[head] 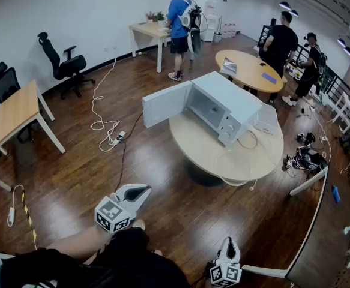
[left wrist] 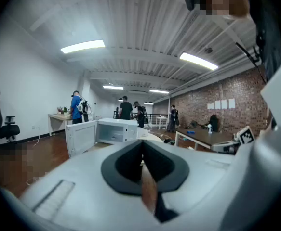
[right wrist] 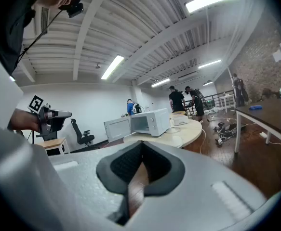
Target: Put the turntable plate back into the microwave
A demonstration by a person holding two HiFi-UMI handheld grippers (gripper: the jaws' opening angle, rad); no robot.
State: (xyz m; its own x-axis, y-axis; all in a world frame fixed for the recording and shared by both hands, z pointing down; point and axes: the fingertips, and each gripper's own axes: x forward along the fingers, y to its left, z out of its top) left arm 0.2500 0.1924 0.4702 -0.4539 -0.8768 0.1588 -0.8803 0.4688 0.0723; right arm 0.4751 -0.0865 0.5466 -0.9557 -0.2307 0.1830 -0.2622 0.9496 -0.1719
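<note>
A white microwave [head: 226, 108] stands on a round beige table [head: 193, 140], its door [head: 165, 104] swung open to the left and the cavity showing. A faint clear round shape, apparently the glass turntable plate [head: 238, 164], lies on the table in front of it. My left gripper [head: 140, 192] and right gripper [head: 227, 243] hover over the wooden floor, well short of the table. Both have their jaws together with nothing between them. The microwave [left wrist: 113, 130] is far ahead of the left gripper [left wrist: 141, 146] in the left gripper view. It is likewise distant [right wrist: 152, 121] beyond the right gripper [right wrist: 141, 148].
Cables [head: 105, 128] trail across the floor left of the table. A wooden desk [head: 9, 119] and office chairs [head: 66, 65] stand at the left. Three people stand at the back by a second round table [head: 247, 68]. A long table edge [head: 310, 182] and clutter lie at the right.
</note>
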